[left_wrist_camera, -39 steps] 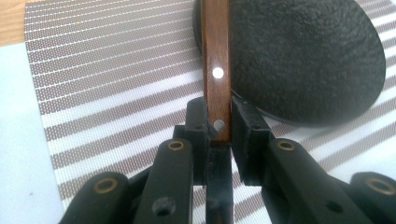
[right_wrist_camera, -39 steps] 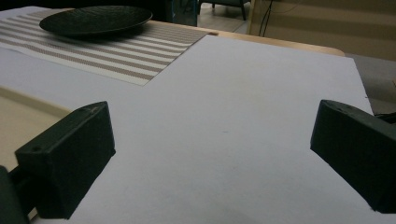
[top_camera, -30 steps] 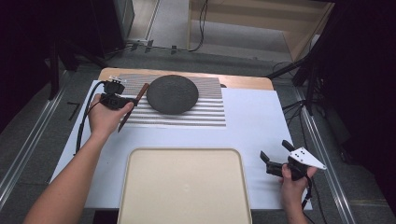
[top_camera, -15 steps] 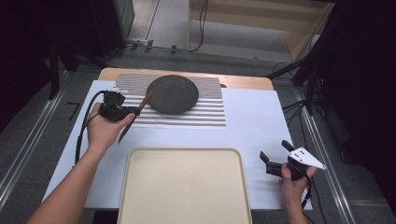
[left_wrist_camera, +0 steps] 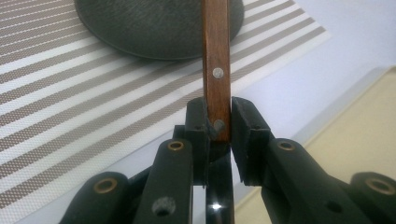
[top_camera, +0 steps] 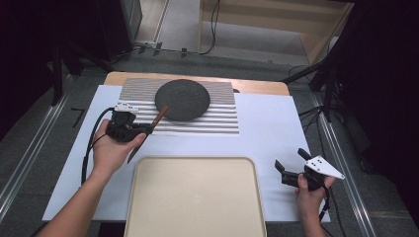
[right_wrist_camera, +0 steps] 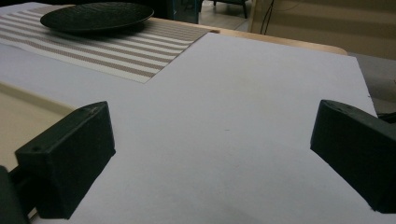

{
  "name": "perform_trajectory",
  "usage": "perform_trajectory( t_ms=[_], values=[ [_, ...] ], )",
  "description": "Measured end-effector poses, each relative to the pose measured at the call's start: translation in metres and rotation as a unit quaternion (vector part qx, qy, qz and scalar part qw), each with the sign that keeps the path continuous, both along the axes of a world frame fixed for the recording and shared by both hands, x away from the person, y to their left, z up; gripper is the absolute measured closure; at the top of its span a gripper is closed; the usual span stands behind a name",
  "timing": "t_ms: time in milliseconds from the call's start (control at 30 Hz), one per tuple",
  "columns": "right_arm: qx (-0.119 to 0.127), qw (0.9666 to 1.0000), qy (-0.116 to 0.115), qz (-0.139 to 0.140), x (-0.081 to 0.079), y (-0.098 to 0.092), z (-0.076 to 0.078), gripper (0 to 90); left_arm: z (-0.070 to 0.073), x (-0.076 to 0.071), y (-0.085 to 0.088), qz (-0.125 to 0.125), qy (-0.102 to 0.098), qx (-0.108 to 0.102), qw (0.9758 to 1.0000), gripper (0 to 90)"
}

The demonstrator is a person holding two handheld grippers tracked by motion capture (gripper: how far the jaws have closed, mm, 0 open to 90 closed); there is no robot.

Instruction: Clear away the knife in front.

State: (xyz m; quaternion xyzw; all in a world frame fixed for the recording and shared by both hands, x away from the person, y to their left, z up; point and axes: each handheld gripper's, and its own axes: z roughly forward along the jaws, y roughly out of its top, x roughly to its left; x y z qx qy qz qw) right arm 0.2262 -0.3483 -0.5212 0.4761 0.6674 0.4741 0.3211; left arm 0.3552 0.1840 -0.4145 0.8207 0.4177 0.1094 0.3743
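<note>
White sheeting [top_camera: 267,128] covers my table, the cream tray [top_camera: 195,197] nearest me, the dark plate [top_camera: 182,99] still on the striped mat [top_camera: 217,118]. My left gripper [left_wrist_camera: 218,122], pinching the wooden-handled knife [left_wrist_camera: 215,70], has carried it nearer the tray since half a second ago. My right gripper [right_wrist_camera: 212,154] stays spread wide over bare sheet.

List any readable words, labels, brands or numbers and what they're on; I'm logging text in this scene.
None can be read.
Knife handle: two rivets, no lettering.
Plate, striped mat, tray, white sheet: no print.
Left gripper and right gripper: no legible marking.
</note>
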Motion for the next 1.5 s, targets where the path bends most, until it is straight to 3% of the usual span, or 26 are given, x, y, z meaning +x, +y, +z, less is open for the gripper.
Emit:
perform_trajectory(
  t_ms=[367,733,1067,1500],
  values=[
    [0.0,1.0,-0.001,0.002,0.0,0.0,0.0,0.0,0.004,-0.03,-0.004,-0.017,-0.013,-0.011,0.9997,77.4],
    [0.002,1.0,0.0,0.001,0.0,0.0,0.0,0.0,-0.001,-0.061,-0.008,-0.03,-0.013,-0.028,0.9991,77.4],
    [0.001,1.0,0.001,0.001,0.0,0.0,0.0,0.0,-0.018,-0.087,-0.01,-0.035,0.002,-0.038,0.9987,77.4],
    [-0.002,1.0,0.001,0.002,0.0,0.0,0.0,0.0,-0.052,-0.106,-0.007,-0.031,0.04,-0.047,0.9976,77.3]
  ],
)
